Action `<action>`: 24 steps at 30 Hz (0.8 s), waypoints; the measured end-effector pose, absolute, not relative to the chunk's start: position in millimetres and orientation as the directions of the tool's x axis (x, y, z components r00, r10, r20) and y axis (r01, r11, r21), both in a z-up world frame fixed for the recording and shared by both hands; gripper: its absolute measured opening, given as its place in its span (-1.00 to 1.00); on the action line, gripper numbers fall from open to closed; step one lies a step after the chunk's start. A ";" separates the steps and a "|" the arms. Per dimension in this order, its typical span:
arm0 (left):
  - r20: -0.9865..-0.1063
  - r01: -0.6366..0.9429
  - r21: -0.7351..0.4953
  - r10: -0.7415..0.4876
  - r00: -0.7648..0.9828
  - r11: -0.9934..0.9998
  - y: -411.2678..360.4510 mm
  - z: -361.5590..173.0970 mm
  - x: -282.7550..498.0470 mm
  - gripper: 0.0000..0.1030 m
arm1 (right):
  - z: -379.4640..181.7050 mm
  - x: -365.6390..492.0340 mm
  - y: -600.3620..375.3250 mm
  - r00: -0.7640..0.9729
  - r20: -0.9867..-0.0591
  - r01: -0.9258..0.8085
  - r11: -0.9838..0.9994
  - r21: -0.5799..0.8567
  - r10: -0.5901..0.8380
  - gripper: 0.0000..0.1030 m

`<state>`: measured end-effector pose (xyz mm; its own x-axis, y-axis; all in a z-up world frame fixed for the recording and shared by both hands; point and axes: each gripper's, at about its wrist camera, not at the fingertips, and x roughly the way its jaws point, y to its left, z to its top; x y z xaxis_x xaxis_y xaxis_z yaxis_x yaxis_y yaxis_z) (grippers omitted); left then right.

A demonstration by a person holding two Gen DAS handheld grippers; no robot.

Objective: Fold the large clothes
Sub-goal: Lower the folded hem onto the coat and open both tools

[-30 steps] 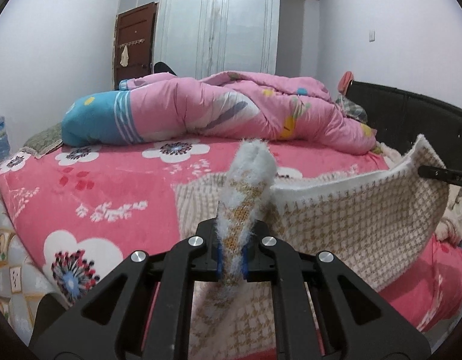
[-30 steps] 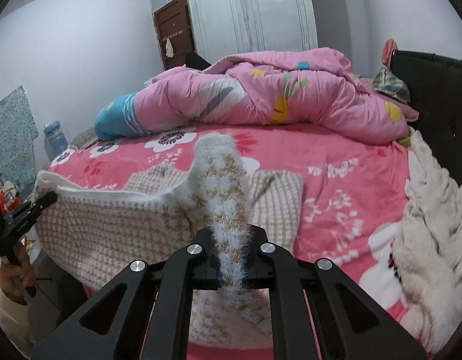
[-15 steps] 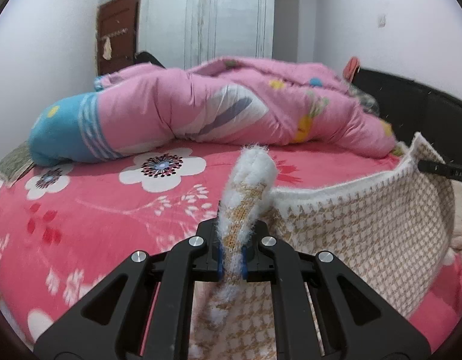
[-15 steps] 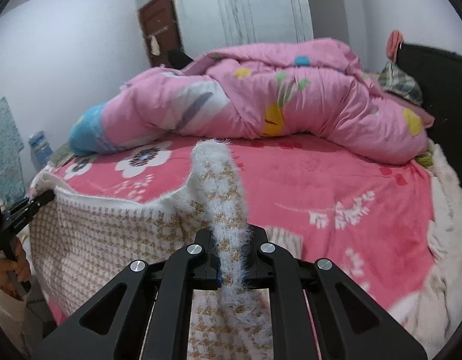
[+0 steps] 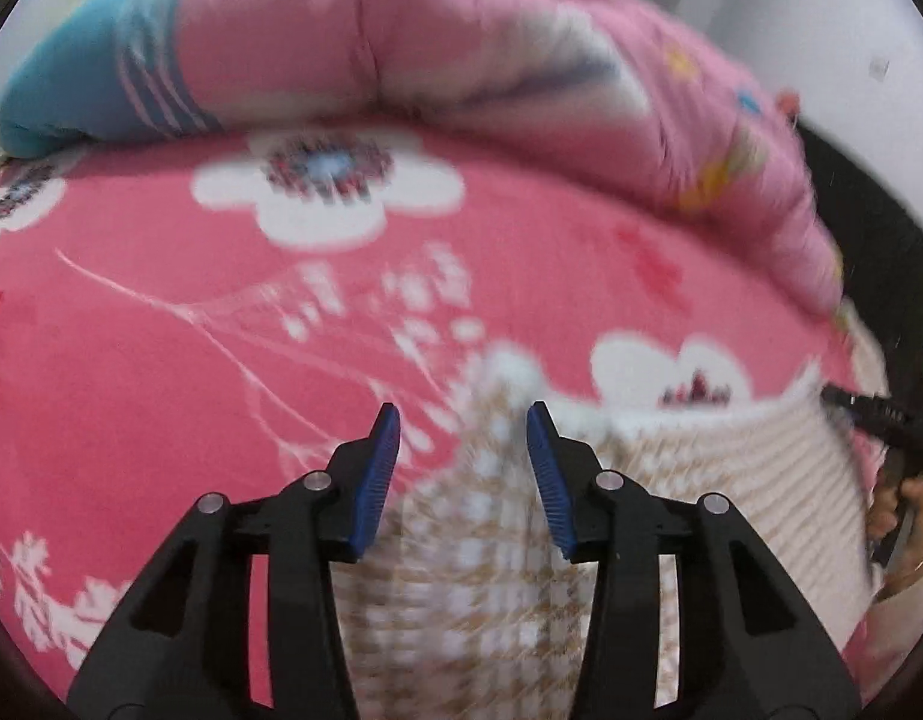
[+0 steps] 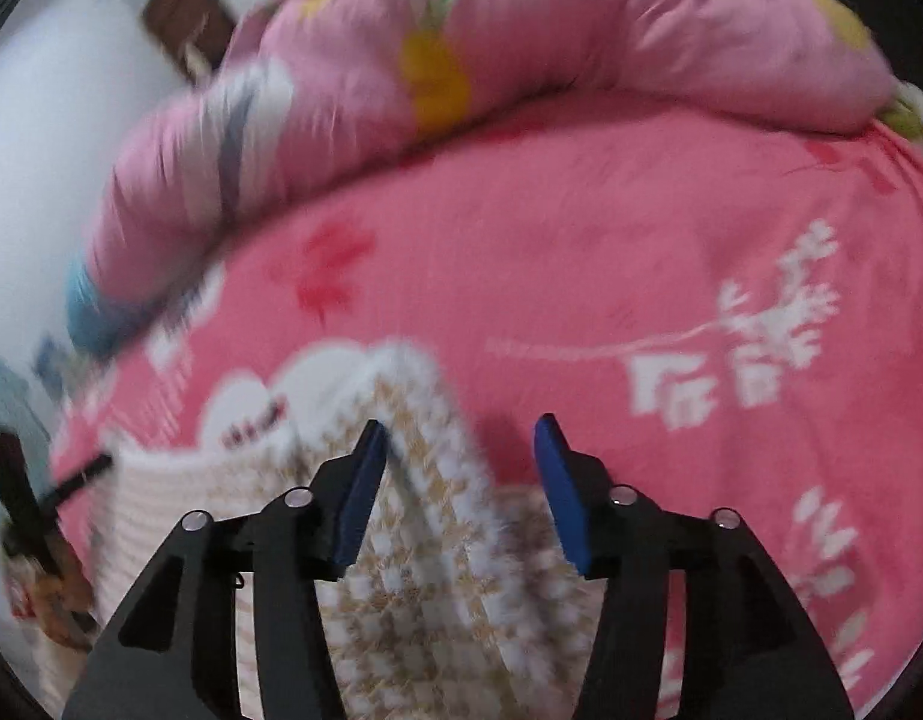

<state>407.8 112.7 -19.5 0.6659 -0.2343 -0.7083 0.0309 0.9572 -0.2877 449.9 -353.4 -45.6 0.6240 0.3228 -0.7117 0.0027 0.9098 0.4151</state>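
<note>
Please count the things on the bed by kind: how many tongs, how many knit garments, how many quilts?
Tongs: 2, left tongs and right tongs, both open
Houndstooth knit garment: 1, between the open pads
Pink quilt: 1
Total: 4

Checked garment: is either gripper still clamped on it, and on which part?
Neither. Both have just opened: left gripper and right gripper stand apart, with the checked garment's fuzzy white-trimmed edge loose between the pads, dropping onto the pink bedspread.
</note>
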 end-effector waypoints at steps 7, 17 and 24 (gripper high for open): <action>-0.765 0.158 -0.278 -0.318 0.560 0.948 56.9 -26.8 426.4 -0.06 | -59.5 475.4 -282.2 0.495 -0.735 -0.208 0.885 0.417 0.463 -0.02; -0.758 -0.029 -0.215 -0.147 0.635 0.976 98.3 -20.0 398.6 -0.03 | -60.3 447.8 -380.3 0.591 -0.771 0.163 0.901 0.402 0.237 -0.01; -0.702 0.275 -0.164 -0.308 0.642 0.947 23.7 12.7 319.8 0.12 | -22.2 347.8 -280.7 0.574 -0.725 -0.233 0.925 0.301 0.381 0.47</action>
<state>319.8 23.7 12.7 0.6416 -0.3080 -0.7025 0.2750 0.9473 -0.1641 347.8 -280.7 -22.2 0.5737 0.3810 -0.7250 -0.2329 0.9246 0.3015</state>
